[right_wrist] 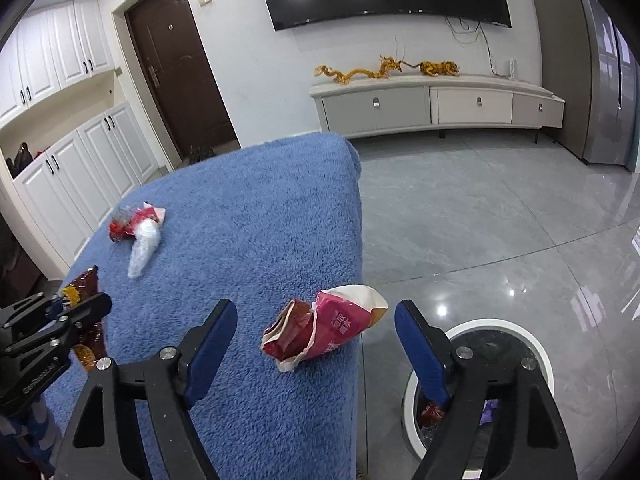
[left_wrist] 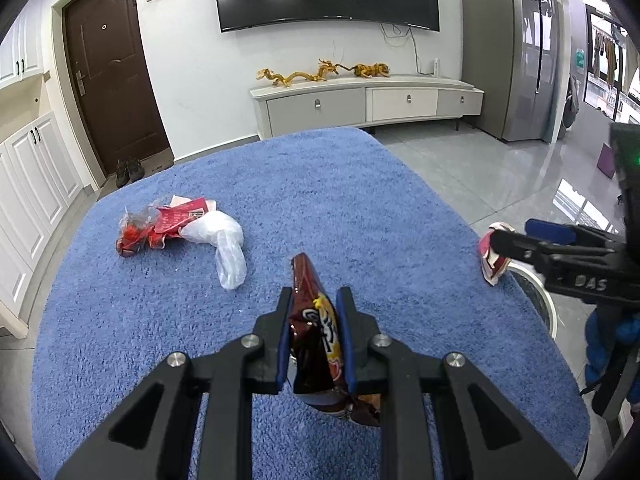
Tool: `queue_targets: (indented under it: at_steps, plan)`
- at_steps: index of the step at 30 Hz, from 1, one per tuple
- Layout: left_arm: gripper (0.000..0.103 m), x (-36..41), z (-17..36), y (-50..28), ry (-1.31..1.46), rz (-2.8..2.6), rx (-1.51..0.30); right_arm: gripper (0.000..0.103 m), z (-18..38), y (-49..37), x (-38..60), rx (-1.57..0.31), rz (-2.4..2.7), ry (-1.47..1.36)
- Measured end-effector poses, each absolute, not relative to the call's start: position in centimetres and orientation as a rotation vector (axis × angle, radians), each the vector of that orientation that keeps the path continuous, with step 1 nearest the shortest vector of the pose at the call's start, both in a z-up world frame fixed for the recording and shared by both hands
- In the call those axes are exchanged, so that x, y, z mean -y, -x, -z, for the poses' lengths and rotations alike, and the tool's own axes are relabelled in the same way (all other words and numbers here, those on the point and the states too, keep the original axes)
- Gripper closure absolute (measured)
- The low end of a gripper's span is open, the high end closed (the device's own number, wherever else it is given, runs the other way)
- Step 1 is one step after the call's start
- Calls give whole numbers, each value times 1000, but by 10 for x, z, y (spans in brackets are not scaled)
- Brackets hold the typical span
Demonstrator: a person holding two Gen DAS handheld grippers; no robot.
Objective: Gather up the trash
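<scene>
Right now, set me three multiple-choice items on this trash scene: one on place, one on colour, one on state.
1. Where does the pink-red crumpled paper bag lie?
A. on the floor
B. at the blanket's edge above the bin
C. inside the bin

2. What colour is the fuzzy blanket covering the table?
A. blue
B. green
C. grey

3. What state is the left gripper in?
A. open, empty
B. shut on the dark brown snack wrapper
C. out of view

Answers: 1 B, it rests on the edge over the white-rimmed round bin. 2 A, the pile is blue. 3 B, pads pinch the wrapper.
</scene>
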State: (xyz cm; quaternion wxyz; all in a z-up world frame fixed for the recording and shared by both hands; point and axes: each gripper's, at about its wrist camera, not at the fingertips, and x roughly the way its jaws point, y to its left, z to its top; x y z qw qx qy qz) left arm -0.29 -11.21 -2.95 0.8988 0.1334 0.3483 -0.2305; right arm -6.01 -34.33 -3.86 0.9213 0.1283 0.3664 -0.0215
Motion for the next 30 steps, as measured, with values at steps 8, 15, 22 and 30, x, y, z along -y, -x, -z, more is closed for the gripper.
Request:
queue_targets:
  at_steps: [8, 15, 22, 30]
  plan:
    - [83, 113, 37, -5, -278, 479, -735, 25, 54, 44, 346, -812, 44, -279]
    - [84, 115, 42, -11, -276, 486, -753, 50, 58, 42, 346, -839, 51, -273]
    - [84, 118, 44, -12, -287, 488, -755, 61, 53, 49, 346, -811, 63, -250]
    - [83, 130, 33, -5, -312, 488, -733, 69, 41, 64, 350, -747, 36, -275]
